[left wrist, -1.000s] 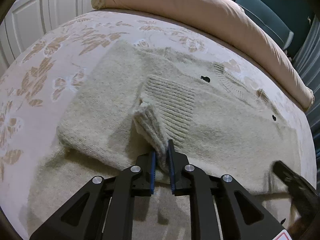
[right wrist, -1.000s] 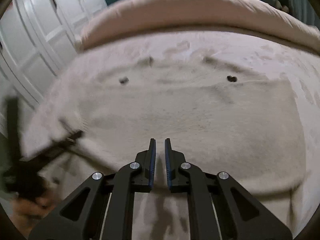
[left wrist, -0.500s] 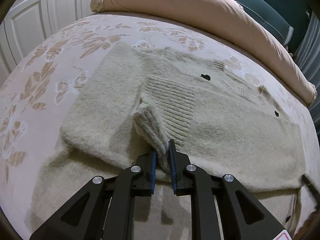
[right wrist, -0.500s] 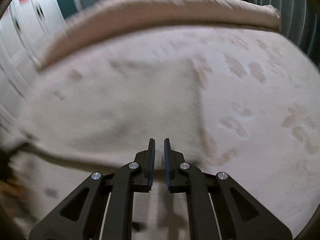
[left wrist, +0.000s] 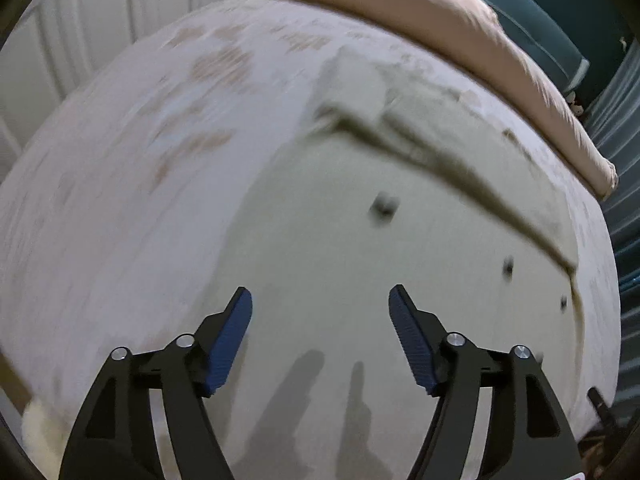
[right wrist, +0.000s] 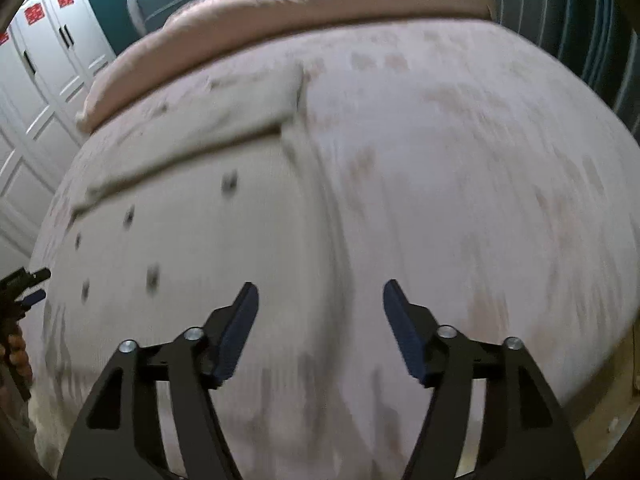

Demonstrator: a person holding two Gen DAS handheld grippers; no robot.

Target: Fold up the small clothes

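A cream knit sweater (left wrist: 360,248) with small dark dots lies flat on the bed, its upper part folded over in a band (left wrist: 420,120). My left gripper (left wrist: 319,292) hovers above the sweater's near part, jaws opening, nothing between them. In the right wrist view the sweater (right wrist: 192,240) fills the left half. My right gripper (right wrist: 320,285) hangs over its right edge, jaws opening and empty. The left gripper (right wrist: 24,284) shows at that view's left edge. Both views are motion-blurred.
The bed sheet (left wrist: 140,168) has a pale butterfly print. A rolled pink duvet (left wrist: 420,12) lies along the far side. White cupboard doors (right wrist: 36,80) stand to the left, a teal padded headboard (left wrist: 532,28) behind. The bed's near right edge (right wrist: 600,408) is close.
The left gripper let go of the ribbed sleeve cuff, opened wide and drew back towards the near hem. The right gripper opened and swung to the sweater's right edge.
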